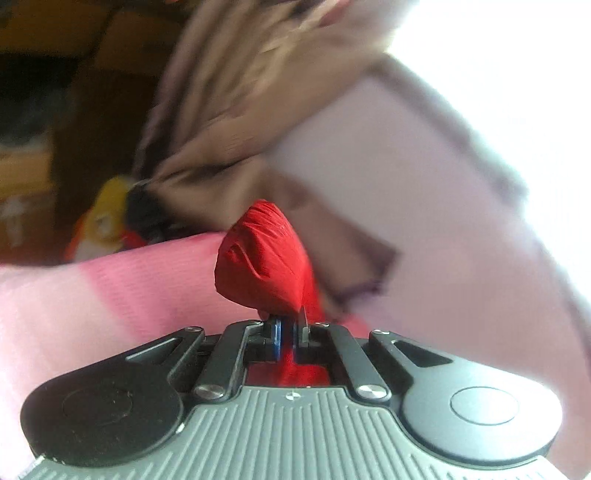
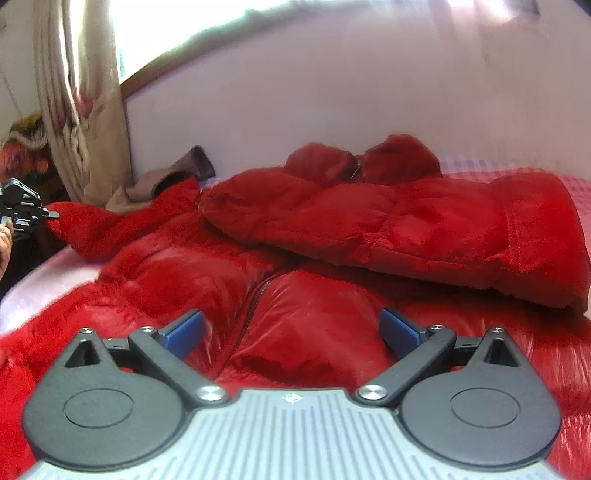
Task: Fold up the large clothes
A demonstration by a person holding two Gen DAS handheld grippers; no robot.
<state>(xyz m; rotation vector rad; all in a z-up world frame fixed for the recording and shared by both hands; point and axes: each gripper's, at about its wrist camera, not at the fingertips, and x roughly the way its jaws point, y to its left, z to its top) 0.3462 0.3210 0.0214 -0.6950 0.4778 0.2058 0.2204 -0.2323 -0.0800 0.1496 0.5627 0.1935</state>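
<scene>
A puffy, slick red down jacket — light, soft, slippery — sprawls on the bed: left gripper pinches its sleeve cuff (a sound handhold), right gripper jaws wide above the zip.

Pink bedsheet over the bed; pale wall behind it. Patterned beige curtain hangs at left beside a bright window. Blurred yellow toy-like object low in the left wrist view.
</scene>
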